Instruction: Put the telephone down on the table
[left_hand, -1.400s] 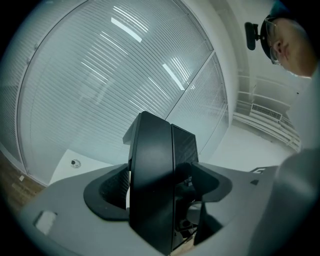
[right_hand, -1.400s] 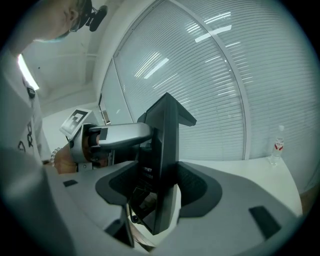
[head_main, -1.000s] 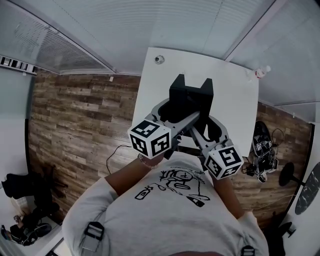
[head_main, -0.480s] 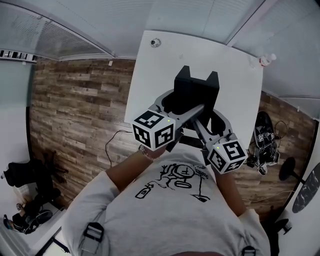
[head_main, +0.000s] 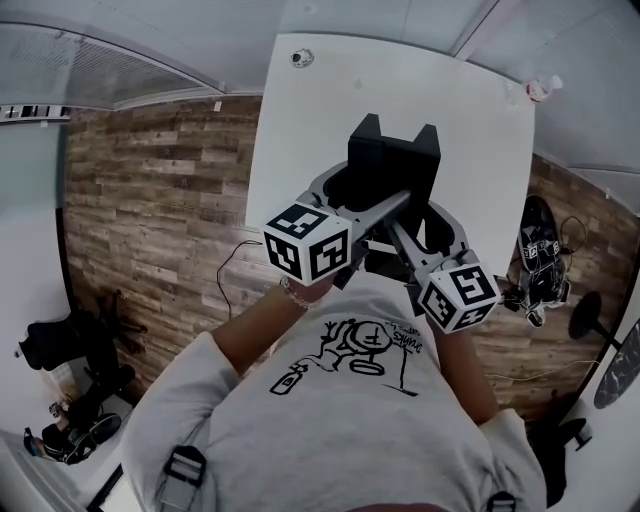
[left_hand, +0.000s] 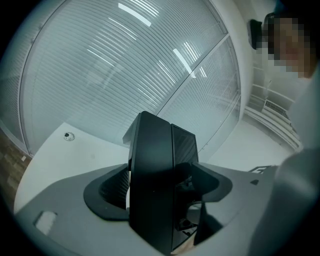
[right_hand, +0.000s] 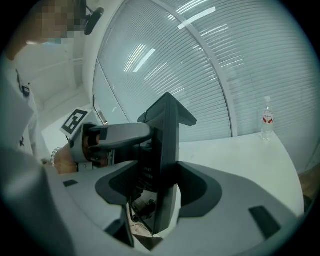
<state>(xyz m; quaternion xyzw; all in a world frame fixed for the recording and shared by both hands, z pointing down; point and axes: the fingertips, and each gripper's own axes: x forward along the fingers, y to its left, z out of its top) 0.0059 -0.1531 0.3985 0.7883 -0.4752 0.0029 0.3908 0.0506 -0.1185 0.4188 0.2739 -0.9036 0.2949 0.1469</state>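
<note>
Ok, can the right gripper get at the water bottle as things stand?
Probably not. The right gripper has its jaws shut on the telephone, not yet set down, and the water bottle stands off at the far corner of the table.

Right claw (right_hand: 159, 194) clamping telephone (right_hand: 168, 140), seemingly above table (right_hand: 237, 152)

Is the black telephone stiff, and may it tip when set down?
Likely stiff: the telephone holds its shape, clamped by the left gripper and right gripper. Thin and upright, it may tip on the table.
</note>
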